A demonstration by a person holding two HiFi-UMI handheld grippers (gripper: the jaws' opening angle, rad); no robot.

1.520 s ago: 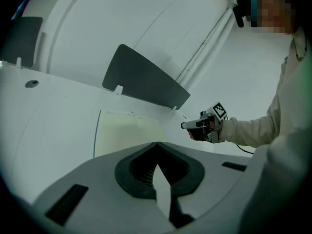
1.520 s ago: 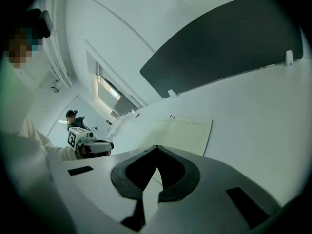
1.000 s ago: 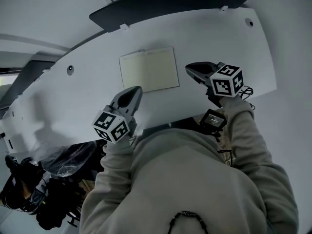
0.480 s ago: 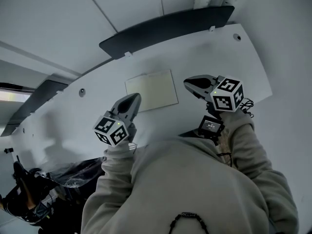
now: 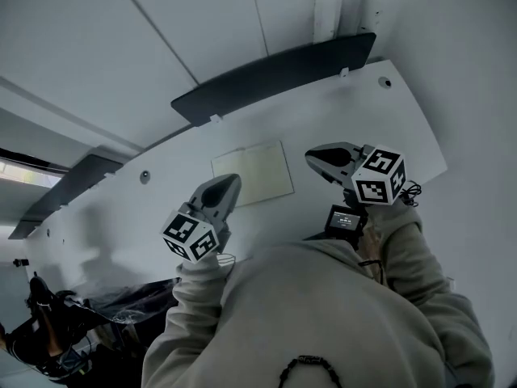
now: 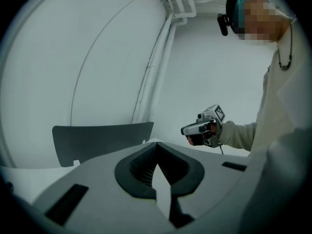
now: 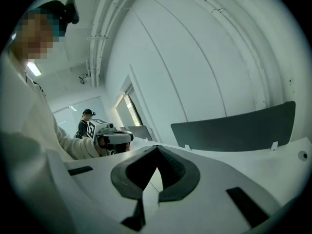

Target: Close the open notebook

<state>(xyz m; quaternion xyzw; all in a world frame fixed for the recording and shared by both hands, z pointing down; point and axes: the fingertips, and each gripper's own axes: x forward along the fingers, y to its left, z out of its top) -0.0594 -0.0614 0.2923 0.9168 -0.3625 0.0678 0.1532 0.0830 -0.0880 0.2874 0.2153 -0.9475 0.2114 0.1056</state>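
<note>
The notebook [image 5: 252,173] lies flat on the white desk [image 5: 388,128], in front of a dark panel [image 5: 275,75]. The left gripper [image 5: 229,183] and right gripper [image 5: 312,158] hover either side of its near edge, clear of it. Both pairs of jaws are pressed together, pinching nothing.

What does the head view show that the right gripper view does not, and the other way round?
Only the head view shows the notebook, lying on the desk. Only the right gripper view shows a second person standing far behind. Both show the left gripper, the dark panel and the desk.
</note>
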